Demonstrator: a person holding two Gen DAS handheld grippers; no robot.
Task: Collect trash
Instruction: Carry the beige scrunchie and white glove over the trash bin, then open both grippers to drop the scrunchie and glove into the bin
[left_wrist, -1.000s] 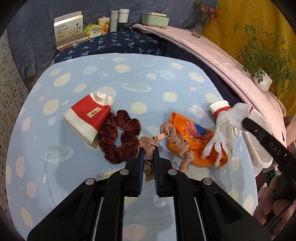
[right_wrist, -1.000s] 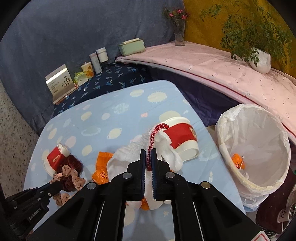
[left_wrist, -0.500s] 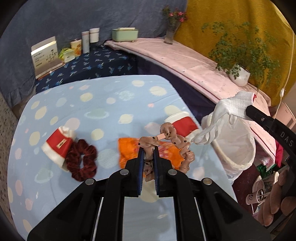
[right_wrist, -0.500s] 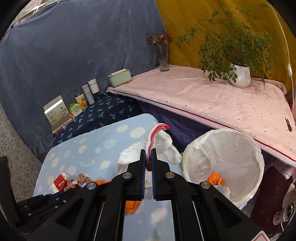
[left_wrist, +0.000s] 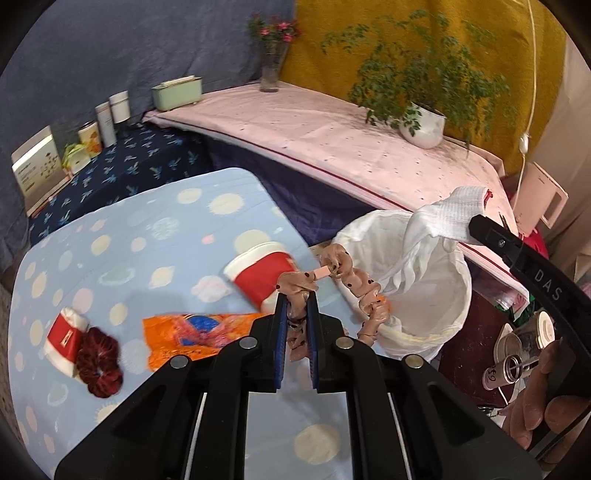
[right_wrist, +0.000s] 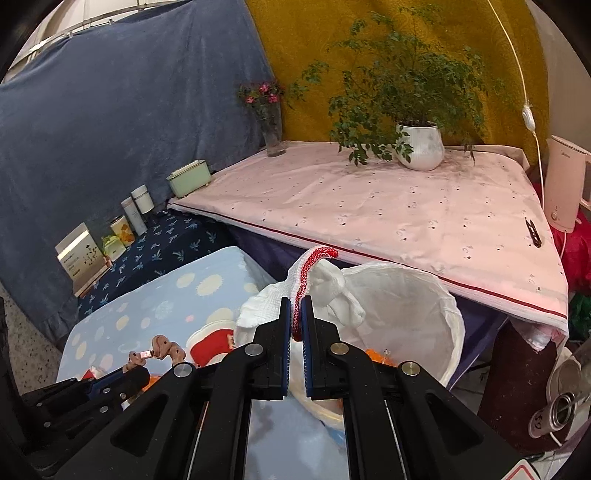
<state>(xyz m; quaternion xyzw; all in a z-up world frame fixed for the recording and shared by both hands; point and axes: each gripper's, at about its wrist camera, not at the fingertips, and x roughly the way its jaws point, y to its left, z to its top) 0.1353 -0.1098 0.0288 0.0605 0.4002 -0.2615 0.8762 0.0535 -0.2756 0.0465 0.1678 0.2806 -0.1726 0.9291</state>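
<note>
glove (right_wrist: 325, 291) hangs cuff-up, fingers down, in right tongs (right_wrist: 295, 325).

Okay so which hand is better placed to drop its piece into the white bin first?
Right, probably. The right tongs, shut on the white glove, hold it above the bin opening. The left tongs grip the pink scrunchie, which looks to hang at the bin's near rim, beside the table.

The lower part of the white glove (right_wrist: 325, 291) is hidden behind the right gripper (right_wrist: 295, 321). The bin's (left_wrist: 436, 325) contents are largely covered, only an orange scrap (right_wrist: 376, 356) being seen. Print on the far box (left_wrist: 37, 170) is too small to be read.
</note>
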